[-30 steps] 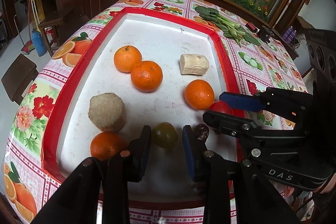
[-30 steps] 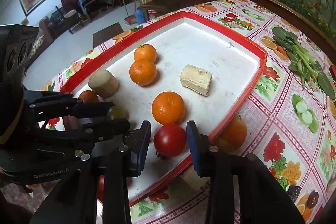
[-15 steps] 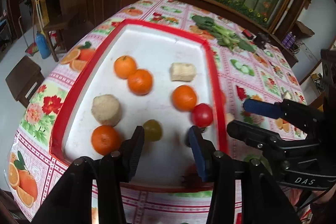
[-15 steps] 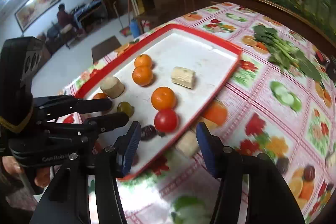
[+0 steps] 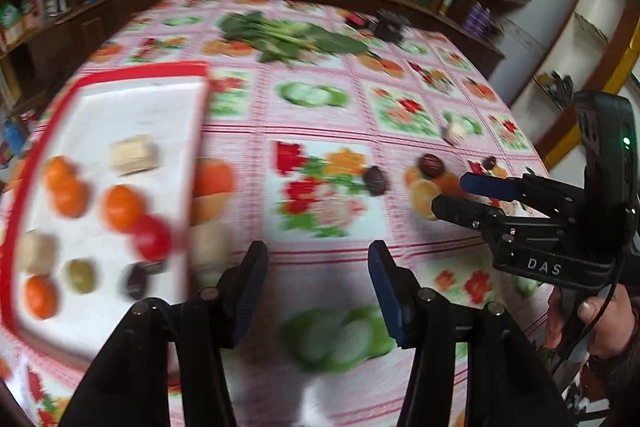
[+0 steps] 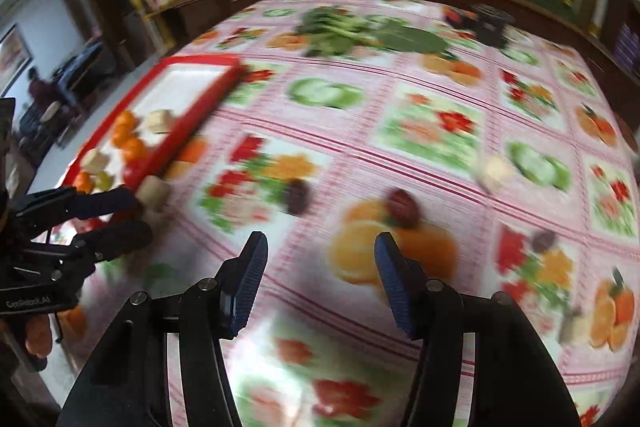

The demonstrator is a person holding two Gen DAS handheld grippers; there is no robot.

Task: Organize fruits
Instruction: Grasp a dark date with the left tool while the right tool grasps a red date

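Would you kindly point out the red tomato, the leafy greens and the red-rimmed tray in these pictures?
red tomato (image 5: 152,237): left wrist view, middle of its red skin.
leafy greens (image 5: 292,37): left wrist view, centre of the leaf bundle.
red-rimmed tray (image 5: 140,71): left wrist view, on its far red rim.

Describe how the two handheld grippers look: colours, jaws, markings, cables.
Both are black, angular linkage frames with silver pivot bolts and blue ribbed pads on the jaws. The right gripper carries white "DAS" lettering, a green indicator light on its tall black housing, and a thin dark cable by the bare hand. The left gripper reads "GenRobot.AI".
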